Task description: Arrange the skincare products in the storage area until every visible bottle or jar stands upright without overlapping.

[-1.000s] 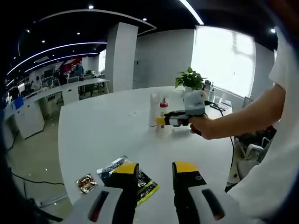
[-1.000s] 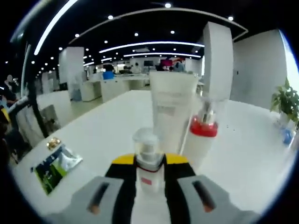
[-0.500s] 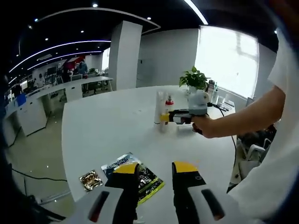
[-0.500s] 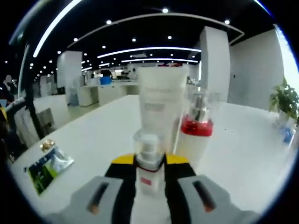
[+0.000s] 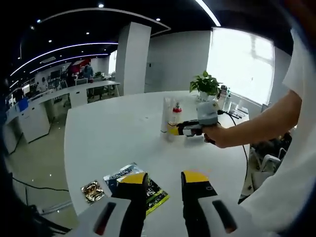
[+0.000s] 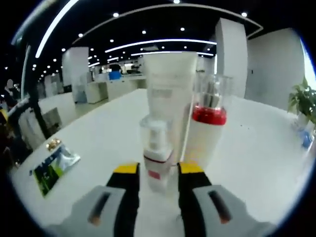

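My right gripper (image 6: 157, 173) has its jaws spread, the small pump bottle (image 6: 156, 153) standing upright between them, no contact visible. Just beyond it stand the white tube (image 6: 169, 103) and the red-banded bottle (image 6: 207, 128). My left gripper (image 5: 160, 185) hangs unclenched and empty, with a green sachet (image 5: 131, 183) under its left jaw.

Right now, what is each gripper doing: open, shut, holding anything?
Left gripper: open, holding nothing.
Right gripper: open, jaws either side of the small clear pump bottle with a red band, not clamping it.
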